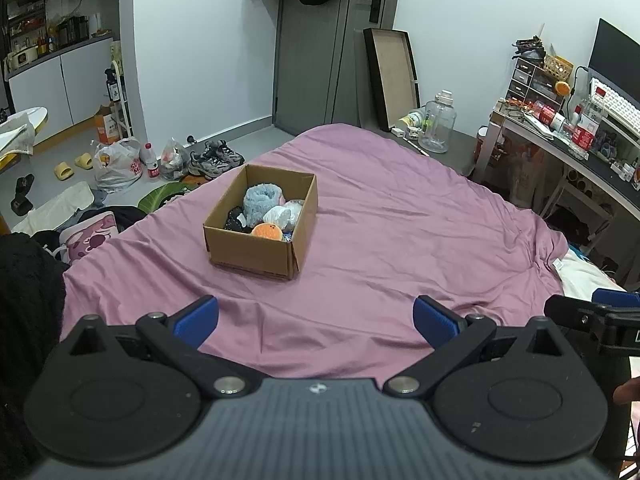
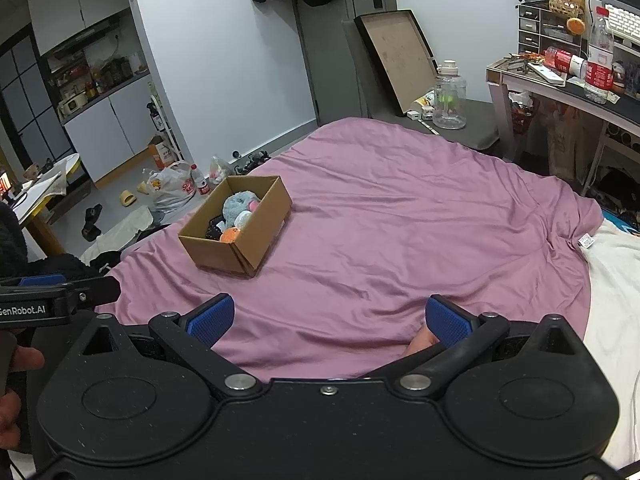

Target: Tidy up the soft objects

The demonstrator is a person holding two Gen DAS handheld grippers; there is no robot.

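From the left wrist camera, the left gripper (image 1: 316, 322) hangs level above the pink sheet (image 1: 400, 232) with its blue fingers spread wide and nothing between them. The cardboard box (image 1: 262, 222) stands ahead, slightly left, one corner toward the gripper. Inside lie a grey-blue plush (image 1: 262, 202) and an orange ball (image 1: 267, 232).

From the right wrist camera, the right gripper (image 2: 328, 320) is also spread and empty. The box (image 2: 236, 224) is ahead to the left, its long axis running away. The other gripper, at the left edge, reads "GenRobot.AI".
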